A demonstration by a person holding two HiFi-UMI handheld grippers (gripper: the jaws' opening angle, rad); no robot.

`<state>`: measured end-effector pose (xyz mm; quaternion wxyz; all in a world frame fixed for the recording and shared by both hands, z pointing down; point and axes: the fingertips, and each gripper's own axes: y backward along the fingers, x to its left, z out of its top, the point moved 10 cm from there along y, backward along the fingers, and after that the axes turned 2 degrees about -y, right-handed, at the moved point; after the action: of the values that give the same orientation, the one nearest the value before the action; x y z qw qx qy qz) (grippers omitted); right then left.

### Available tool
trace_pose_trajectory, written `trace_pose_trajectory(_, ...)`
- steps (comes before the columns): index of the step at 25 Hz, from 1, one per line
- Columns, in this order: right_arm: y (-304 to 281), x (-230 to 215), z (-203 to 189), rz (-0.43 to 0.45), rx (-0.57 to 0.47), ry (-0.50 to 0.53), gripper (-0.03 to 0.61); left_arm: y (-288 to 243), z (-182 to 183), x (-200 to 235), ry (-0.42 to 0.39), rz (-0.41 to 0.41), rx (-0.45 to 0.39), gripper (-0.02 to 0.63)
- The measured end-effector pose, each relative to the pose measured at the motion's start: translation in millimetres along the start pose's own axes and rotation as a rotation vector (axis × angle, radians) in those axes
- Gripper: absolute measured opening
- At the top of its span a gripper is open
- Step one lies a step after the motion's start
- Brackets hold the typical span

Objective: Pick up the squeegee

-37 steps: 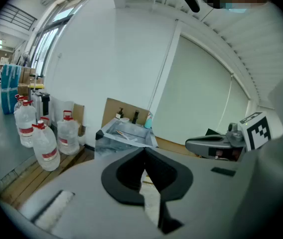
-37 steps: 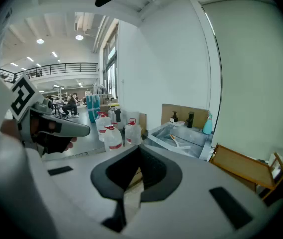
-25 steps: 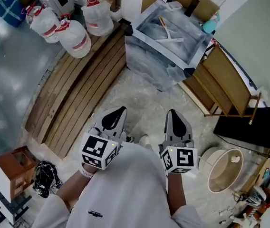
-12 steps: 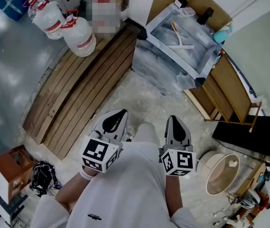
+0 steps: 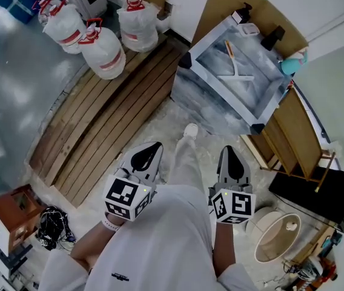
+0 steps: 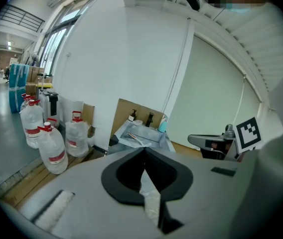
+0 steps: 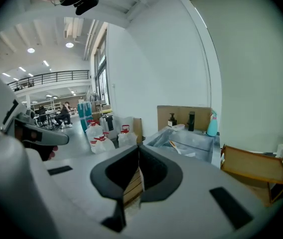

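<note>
Far ahead and to the left of the left gripper (image 5: 155,144), 3 clear water jugs (image 5: 102,50) with red caps stand close together at the far end of a run of wooden planks (image 5: 99,117). The planks stretch back along the left side of the fingers. Behind that gripper and further left sit a small brown box (image 5: 11,208) and a black tangle of cable (image 5: 52,226). The left fingers (image 6: 125,173) are pressed together at the tips with nothing between them, and they point forward and somewhat down over the pale floor.

Between the 2 grippers the person's trouser leg reaches forward and ends in a white shoe (image 5: 190,130), just ahead of both sets of fingertips. The right gripper (image 5: 230,148) is roughly level with the left. Its fingers (image 7: 117,172) are likewise pressed together and hold nothing.

Well ahead of the right fingers stands a plastic-wrapped metal sink (image 5: 208,99). The squeegee (image 5: 237,71) lies flat on the bottom of it, with its tan handle pointing toward the far rim and its white blade nearer the fingers. Both grippers are well apart from it. On the far ledge of the sink stand a black pump bottle (image 5: 244,11) and a dark bottle (image 5: 275,37), with a teal spray bottle (image 5: 296,62) at the right corner.

To the right of the right fingers lies a wooden frame (image 5: 299,123), then a black box (image 5: 317,177). A round pale tub (image 5: 267,242) sits near the right gripper's marker cube.
</note>
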<state>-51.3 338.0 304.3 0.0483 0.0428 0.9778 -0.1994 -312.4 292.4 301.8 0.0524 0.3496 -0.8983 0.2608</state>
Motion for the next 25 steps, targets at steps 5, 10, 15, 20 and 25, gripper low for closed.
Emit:
trace_pose_trajectory(5, -67.0, -57.0, 29.3, 0.044, 0.001, -0.005, 0.006, -80.5, 46.9, 4.2, -0.034, 0.023, 0.016, 0.005)
trace_pose_trajectory(10, -122.9, -118.5, 67.9, 0.071, -0.011, 0.016, 0.006, -164.0, 104.8, -10.2, -0.076, 0.023, 0.021, 0.005)
trace_pose_trajectory(15, -177.9, -178.5, 93.5, 0.119, 0.002, 0.014, 0.006, -242.7, 147.1, -27.1, -0.099, 0.015, 0.019, 0.005)
trace_pose_trajectory(20, -212.0, -214.6, 109.7, 0.102, 0.001, 0.02, 0.006, -285.4, 163.3, -30.7, -0.099, 0.02, 0.041, 0.005)
trace_pose_trajectory(25, -236.4, -226.0, 108.2, 0.134, 0.044, 0.046, 0.006, -308.6, 167.6, -27.4, -0.109, 0.015, 0.055, 0.005)
